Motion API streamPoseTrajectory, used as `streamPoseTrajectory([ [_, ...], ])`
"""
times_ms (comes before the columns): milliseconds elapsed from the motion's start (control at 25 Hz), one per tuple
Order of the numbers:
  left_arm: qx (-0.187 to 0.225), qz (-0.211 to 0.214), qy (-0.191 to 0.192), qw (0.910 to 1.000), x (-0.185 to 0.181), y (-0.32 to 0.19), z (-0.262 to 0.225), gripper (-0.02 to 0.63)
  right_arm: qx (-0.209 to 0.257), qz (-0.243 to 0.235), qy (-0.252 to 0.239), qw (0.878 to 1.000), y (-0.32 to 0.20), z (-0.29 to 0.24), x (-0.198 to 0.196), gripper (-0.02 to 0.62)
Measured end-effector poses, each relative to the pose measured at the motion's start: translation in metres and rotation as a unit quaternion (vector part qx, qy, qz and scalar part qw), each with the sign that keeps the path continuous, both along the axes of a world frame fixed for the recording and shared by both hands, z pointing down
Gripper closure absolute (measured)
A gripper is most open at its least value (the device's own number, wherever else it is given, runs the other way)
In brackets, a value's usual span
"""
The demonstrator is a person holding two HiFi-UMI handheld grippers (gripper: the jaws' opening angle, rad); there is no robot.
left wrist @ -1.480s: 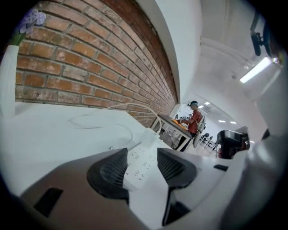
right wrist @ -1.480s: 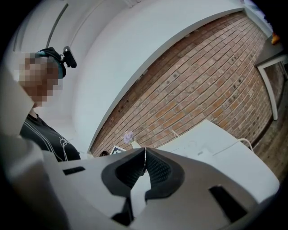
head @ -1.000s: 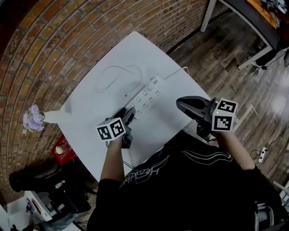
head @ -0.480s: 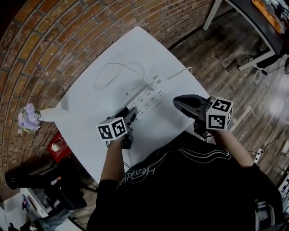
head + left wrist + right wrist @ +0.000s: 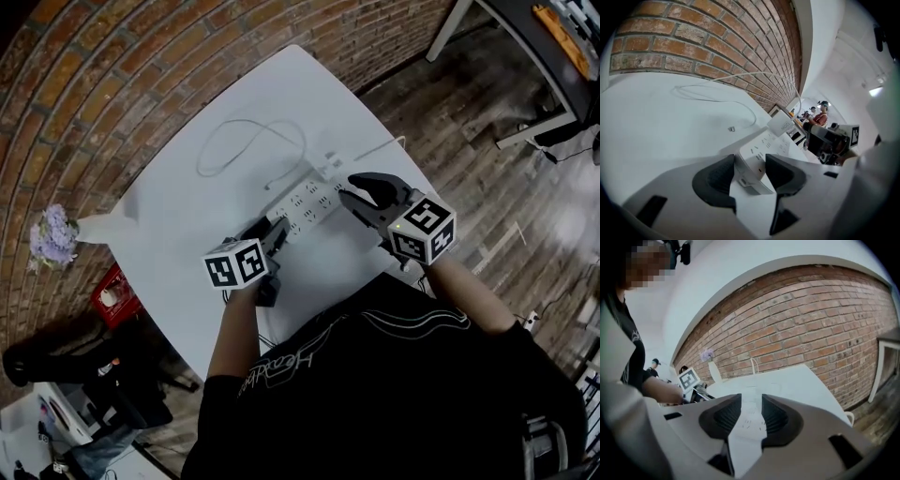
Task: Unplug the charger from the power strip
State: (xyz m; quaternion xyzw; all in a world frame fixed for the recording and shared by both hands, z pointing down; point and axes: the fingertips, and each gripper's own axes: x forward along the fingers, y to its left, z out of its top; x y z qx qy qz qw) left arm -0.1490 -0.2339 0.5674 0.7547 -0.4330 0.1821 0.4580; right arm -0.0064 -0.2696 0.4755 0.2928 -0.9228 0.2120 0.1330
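Not yet unplugged: charger (image 5: 328, 164) sits at far end of power strip (image 5: 305, 202), on worktop (image 5: 187, 216) toward its near edge | left tool (image 5: 274, 230) clamped on strip's near end | right tool (image 5: 349, 187), jaws just opening, grips nothing, near charger | pull remains.

One bench (image 5: 187, 234), one power strip (image 5: 305, 200), one charger (image 5: 328, 167), one loose cable (image 5: 246, 131), one flower vase (image 5: 94, 228), two grippers: left gripper (image 5: 275, 232), right gripper (image 5: 356, 192)
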Motion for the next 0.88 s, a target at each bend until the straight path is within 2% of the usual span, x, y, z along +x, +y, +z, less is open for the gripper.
streamPoseTrajectory([
  [120, 0.002, -0.001, -0.003, 1.0, 0.0, -0.001, -0.001, 0.397, 0.048, 0.008, 0.044, 0.998, -0.013, 0.007, -0.012, 0.464],
  [240, 0.003, -0.002, -0.002, 1.0, 0.001, -0.001, 0.0, 0.397, 0.076, 0.02, 0.072, 0.994, -0.023, 0.015, -0.021, 0.432],
  [520, 0.006, -0.009, -0.002, 0.9999, 0.001, -0.001, -0.001, 0.397, 0.094, 0.059, 0.118, 0.987, -0.043, 0.034, -0.031, 0.414],
  [880, 0.006, -0.011, -0.002, 0.9999, 0.001, -0.001, 0.0, 0.397, 0.098, 0.078, 0.179, 0.976, -0.055, 0.05, -0.041, 0.414],
])
